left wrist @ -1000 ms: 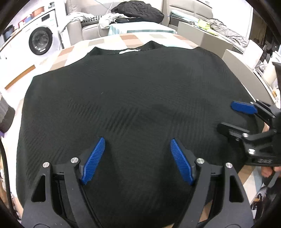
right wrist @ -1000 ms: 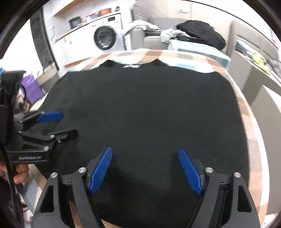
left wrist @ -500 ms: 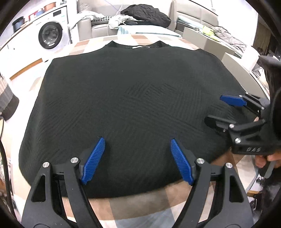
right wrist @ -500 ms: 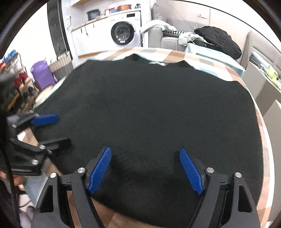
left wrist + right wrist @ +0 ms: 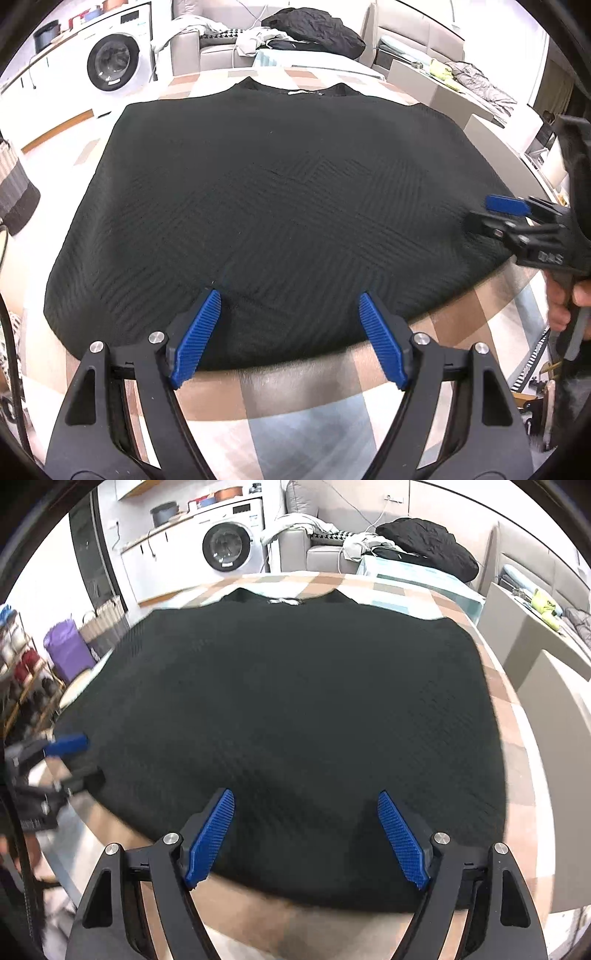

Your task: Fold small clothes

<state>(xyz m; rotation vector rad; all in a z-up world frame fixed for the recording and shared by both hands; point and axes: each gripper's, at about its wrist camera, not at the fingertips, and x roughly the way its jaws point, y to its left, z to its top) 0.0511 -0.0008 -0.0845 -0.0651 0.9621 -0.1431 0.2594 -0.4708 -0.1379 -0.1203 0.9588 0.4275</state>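
Note:
A black knit sweater (image 5: 280, 206) lies spread flat on a checked tablecloth, collar at the far side; it also fills the right wrist view (image 5: 295, 709). My left gripper (image 5: 290, 332) is open and empty, hovering over the sweater's near hem. My right gripper (image 5: 306, 834) is open and empty over the near hem too. The right gripper shows at the sweater's right edge in the left wrist view (image 5: 491, 218). The left gripper shows blurred at the left edge in the right wrist view (image 5: 70, 760).
The checked tablecloth (image 5: 295, 398) shows bare in front of the hem. A washing machine (image 5: 114, 66) stands far left, and a sofa with a black garment pile (image 5: 314, 29) stands behind the table. A grey box (image 5: 517, 635) and purple bin (image 5: 68, 653) flank the table.
Both grippers have drawn back toward the near hem, so more of the sweater and the tablecloth in front shows. Both stay open and empty.

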